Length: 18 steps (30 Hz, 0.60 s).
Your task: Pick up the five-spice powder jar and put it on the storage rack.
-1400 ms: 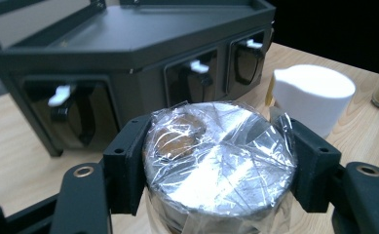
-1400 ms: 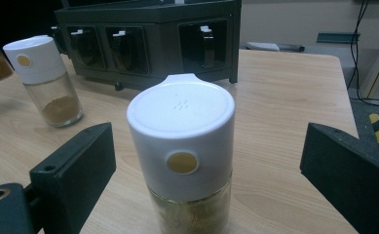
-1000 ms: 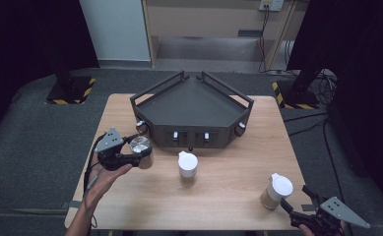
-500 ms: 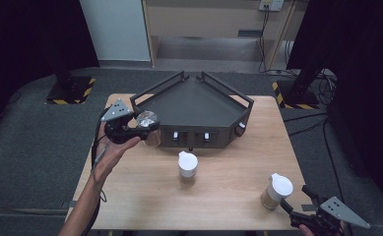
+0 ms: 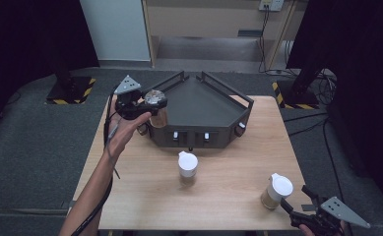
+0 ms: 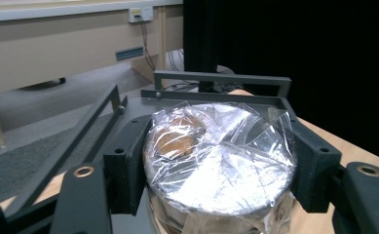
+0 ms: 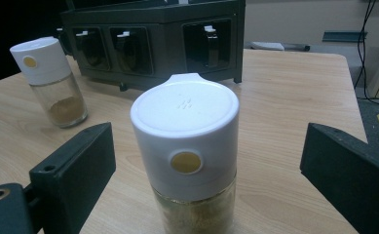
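No readable labels — white-capped jar (image 7: 187, 161), yellow dot.

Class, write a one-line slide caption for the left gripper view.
Left tool clamps a film-wrapped jar above the dark angular rack.

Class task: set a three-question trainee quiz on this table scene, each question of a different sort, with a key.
1. True or false: the left hand-held gripper is shut on the film-wrapped jar.
2. How many white-capped jars stand on the table?
3. The right hand-held gripper is: A shut on a jar; B open, its jaws on either side of a white-capped jar; C inside the dark rack.

Key: 1 true; 2 two; 3 B.
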{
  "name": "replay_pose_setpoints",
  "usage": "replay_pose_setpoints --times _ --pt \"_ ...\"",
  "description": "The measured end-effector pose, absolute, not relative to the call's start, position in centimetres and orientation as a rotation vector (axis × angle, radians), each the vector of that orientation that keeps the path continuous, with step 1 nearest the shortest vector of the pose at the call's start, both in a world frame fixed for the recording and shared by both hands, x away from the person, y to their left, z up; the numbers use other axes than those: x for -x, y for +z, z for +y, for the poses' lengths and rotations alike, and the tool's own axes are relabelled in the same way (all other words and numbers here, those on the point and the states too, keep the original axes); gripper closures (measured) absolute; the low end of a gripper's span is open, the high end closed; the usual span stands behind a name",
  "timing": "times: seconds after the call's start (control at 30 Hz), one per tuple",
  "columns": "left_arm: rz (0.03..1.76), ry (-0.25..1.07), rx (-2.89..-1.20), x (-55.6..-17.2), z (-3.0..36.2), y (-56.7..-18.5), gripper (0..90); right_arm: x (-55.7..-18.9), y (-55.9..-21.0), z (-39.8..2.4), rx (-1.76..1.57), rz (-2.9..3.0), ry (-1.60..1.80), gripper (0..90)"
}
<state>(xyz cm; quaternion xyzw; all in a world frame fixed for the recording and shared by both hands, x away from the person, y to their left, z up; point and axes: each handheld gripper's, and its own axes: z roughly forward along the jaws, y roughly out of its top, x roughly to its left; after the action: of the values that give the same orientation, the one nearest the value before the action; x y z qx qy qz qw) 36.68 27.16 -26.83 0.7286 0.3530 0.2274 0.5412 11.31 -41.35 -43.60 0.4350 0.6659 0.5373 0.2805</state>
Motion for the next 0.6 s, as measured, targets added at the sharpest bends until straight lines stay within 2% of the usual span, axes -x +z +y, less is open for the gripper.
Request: replay_pose_setpoints --times 0.33,0.6 --pt "0.915 0.648 -1.747 -39.8 24.9 -27.7 33.3 -11.3 -43.7 -41.5 -1.173 1.779 1.451 5.8" --pt "0.960 0.671 -1.734 -41.2 24.0 -28.8 33.3 -11.3 -43.7 -41.6 -1.173 1.781 1.460 5.8"
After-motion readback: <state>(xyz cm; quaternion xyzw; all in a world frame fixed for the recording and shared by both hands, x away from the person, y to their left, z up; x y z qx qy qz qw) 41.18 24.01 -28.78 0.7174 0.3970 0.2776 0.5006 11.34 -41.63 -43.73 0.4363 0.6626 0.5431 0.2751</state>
